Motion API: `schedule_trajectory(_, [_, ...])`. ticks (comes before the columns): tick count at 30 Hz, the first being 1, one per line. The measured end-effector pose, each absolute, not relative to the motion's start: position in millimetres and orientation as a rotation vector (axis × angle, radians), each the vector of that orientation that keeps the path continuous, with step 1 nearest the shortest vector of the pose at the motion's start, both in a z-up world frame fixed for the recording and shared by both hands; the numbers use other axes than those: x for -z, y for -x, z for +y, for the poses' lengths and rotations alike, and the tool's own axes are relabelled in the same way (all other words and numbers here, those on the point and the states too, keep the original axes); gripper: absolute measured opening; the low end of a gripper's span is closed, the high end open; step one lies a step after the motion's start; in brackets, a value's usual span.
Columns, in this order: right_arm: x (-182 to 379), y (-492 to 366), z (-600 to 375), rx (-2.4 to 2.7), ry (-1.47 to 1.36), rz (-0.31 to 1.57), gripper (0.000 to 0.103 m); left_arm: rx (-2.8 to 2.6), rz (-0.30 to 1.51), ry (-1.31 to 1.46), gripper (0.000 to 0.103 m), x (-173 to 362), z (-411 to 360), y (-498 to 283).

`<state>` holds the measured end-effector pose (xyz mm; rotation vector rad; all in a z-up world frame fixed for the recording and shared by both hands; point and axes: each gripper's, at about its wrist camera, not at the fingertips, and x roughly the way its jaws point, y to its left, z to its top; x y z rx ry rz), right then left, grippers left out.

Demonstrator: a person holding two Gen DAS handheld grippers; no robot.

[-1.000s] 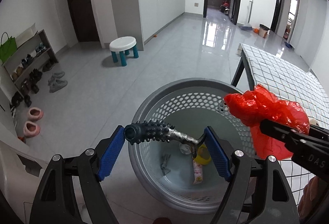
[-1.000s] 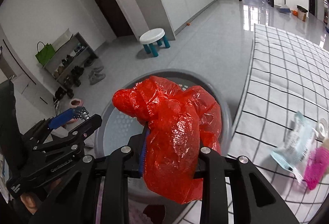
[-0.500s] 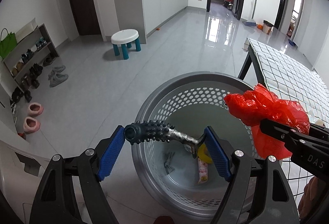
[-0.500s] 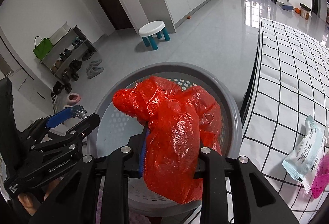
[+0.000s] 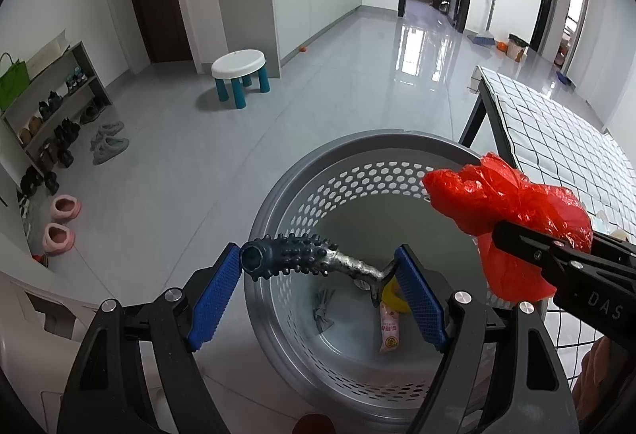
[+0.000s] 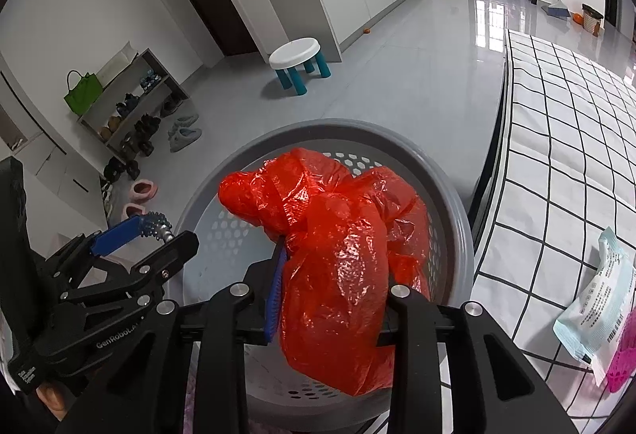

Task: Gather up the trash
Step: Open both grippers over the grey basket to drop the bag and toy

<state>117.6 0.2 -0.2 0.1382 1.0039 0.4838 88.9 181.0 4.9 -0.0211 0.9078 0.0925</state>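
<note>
Right wrist: fingers [image 6: 274, 287] clamping red bag [image 6: 338, 259].

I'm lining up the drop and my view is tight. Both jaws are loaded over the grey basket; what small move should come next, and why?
Probably open the right gripper and let the red plastic bag fall. It hangs inside the rim of the grey basket, so it should land inside. The left gripper can drop the studded tool after.

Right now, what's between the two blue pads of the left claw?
A knobbly dark handle with a metal stem spans the left claw, pad to pad, above the grey basket. The left wrist view shows it.
</note>
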Motion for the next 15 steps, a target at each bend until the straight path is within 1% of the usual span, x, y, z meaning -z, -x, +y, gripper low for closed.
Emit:
schedule_trajectory(2, [1, -118, -2, -0.484, -0.143, 1.003, 0.032, -0.091, 0.903, 0.022, 0.077, -6, 181, -87])
schedule_trajectory(4, [0, -117, -3, -0.487, -0.144, 0.996, 0.038, -0.093, 0.903, 0.023, 0.077, -6, 182, -86])
schedule_trajectory(5, [-1, -116, -4, -0.488, -0.145, 0.992, 0.048, -0.096, 0.905, 0.025, 0.078, -6, 182, -86])
schedule_trajectory(7, [-4, -114, -6, -0.488, -0.151, 0.975, 0.061, -0.096, 0.905, 0.032, 0.081, -6, 183, -87])
schedule_trajectory(15, [-12, -110, -9, -0.48, -0.148, 0.951, 0.062, -0.103, 0.899, 0.047, 0.083, -8, 187, -84])
